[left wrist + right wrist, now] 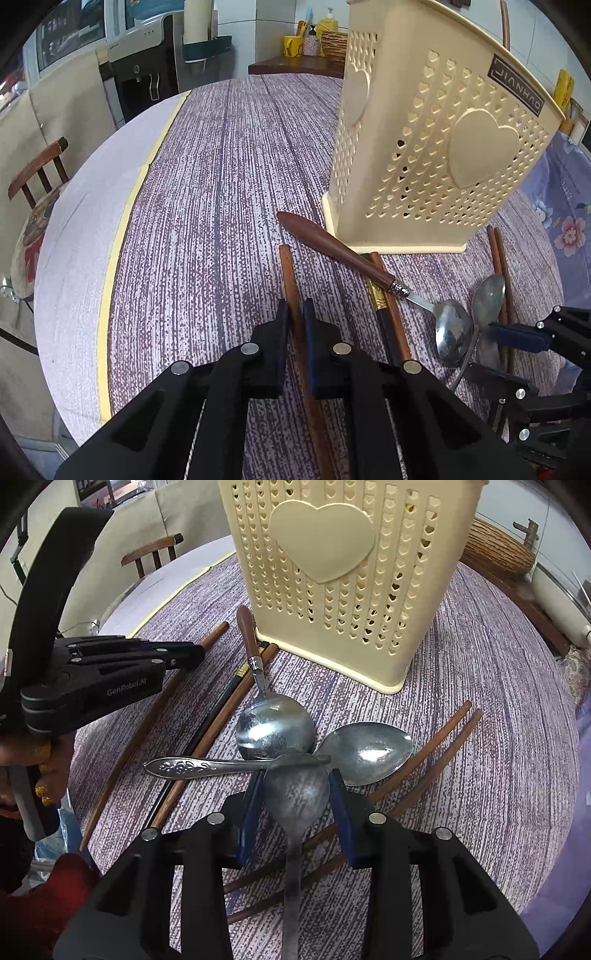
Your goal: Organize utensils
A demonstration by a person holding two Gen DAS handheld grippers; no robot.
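Before the heart-pierced cutlery holder (pixel 332 583), left tongs (pixel 297 317) clench a wooden chopstick (pixel 291 280); right tongs (pixel 297 794) pinch a steel spoon (pixel 297 786), both apparently ready for lifting off the bench (pixel 207 206).

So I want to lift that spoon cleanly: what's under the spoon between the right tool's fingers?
Under the plain spoon, its bowl tip overlaps the engraved spoon; its handle crosses two wooden chopsticks. Whatever lies beneath its bowl is covered.
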